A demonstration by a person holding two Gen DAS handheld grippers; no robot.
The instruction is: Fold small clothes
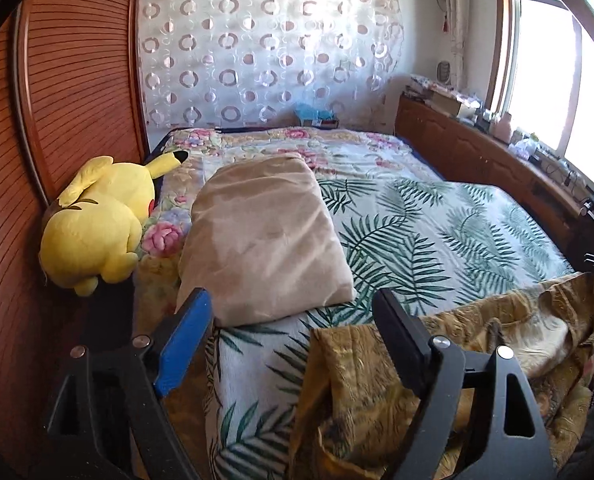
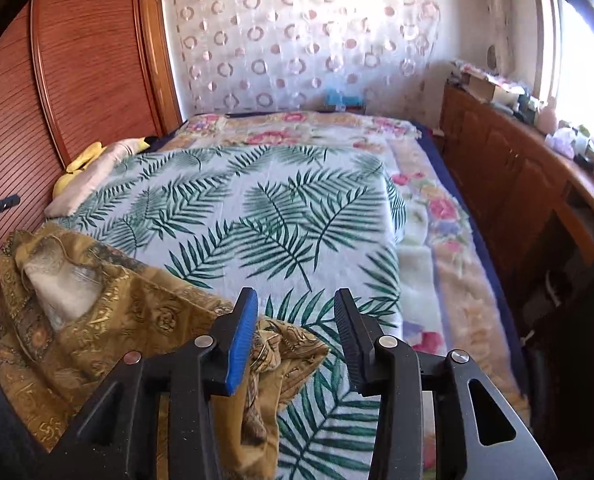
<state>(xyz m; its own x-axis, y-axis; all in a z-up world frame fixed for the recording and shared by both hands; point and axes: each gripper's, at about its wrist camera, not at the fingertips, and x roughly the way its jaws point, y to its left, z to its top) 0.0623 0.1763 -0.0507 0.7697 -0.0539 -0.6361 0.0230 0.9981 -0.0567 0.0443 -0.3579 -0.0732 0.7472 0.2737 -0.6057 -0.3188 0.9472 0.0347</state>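
Observation:
A small golden-brown garment (image 1: 377, 380) with an ornate pattern and a pale furry lining lies crumpled on the near edge of the bed. In the left wrist view my left gripper (image 1: 290, 294) stands wide open above the palm-leaf sheet, its black right finger (image 1: 401, 340) over the garment's left edge, nothing pressed between the pads. In the right wrist view the garment (image 2: 117, 312) spreads to the lower left. My right gripper (image 2: 296, 294) is open; a fold of the cloth lies low between its fingers beside the blue pad (image 2: 239, 344), and the black pad stands clear of it.
A beige pillow (image 1: 265, 236) and a yellow plush toy (image 1: 97, 216) lie at the bed's left by the slatted wooden panel (image 1: 57, 80). The palm-leaf sheet (image 2: 277, 208) covers a floral blanket (image 2: 437, 208). A wooden cabinet (image 2: 517, 168) with clutter runs along the right under the window.

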